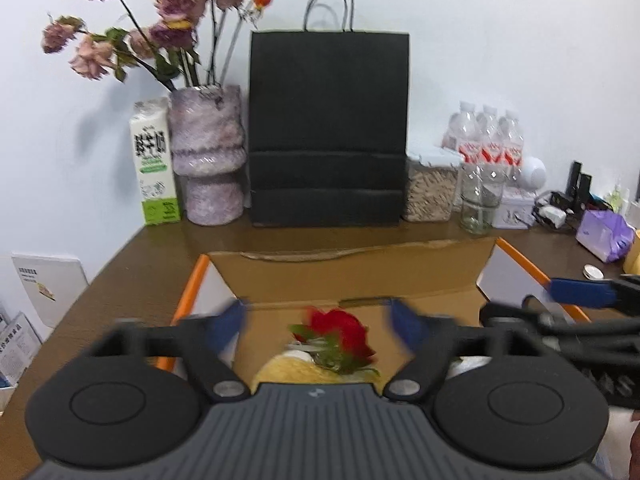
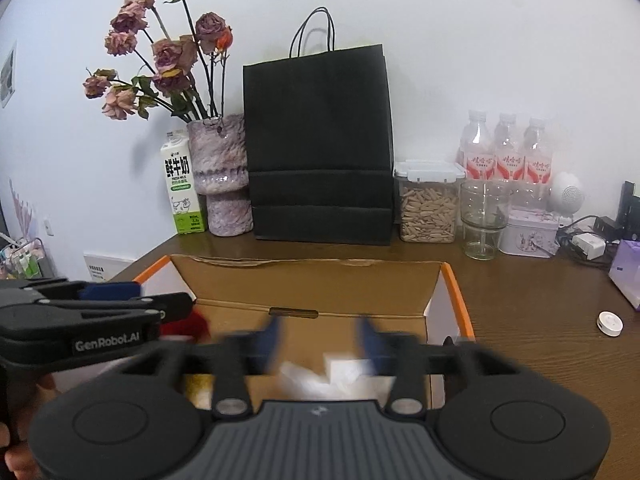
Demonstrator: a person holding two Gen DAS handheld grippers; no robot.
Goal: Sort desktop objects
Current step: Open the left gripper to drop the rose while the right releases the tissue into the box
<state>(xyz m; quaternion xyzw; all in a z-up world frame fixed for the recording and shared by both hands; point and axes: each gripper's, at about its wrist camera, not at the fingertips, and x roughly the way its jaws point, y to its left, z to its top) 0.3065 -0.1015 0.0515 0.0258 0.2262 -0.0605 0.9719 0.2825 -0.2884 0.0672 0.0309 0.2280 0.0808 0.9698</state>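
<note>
In the left wrist view, the left gripper (image 1: 316,320) hangs over an open cardboard box (image 1: 352,268) on a brown table (image 1: 132,264). Its blue-padded fingers (image 1: 230,322) stand wide apart and blurred, gripping nothing. Below the gap between them, inside the box, lies a red rose (image 1: 340,332) on top of something yellow (image 1: 292,368). The right gripper (image 1: 580,296) reaches in from the right edge. Behind the box, a black paper bag (image 1: 328,128) stands against the wall, with a vase of dried flowers (image 1: 208,152) and a milk carton (image 1: 154,160) to its left.

In the right wrist view, the right gripper (image 2: 320,338) hovers over the same box (image 2: 312,284), fingers (image 2: 270,340) spread, blurred and released. Beneath them in the box lies a white crumpled item (image 2: 320,376), too blurred to name. The left gripper (image 2: 108,292) enters at the left, above the rose (image 2: 192,326). Right of the bag (image 2: 320,140) stand a jar of seeds (image 2: 428,204), a glass (image 2: 482,220) and three water bottles (image 2: 508,152); a small white disc (image 2: 610,323) lies on the table (image 2: 540,320).
</note>
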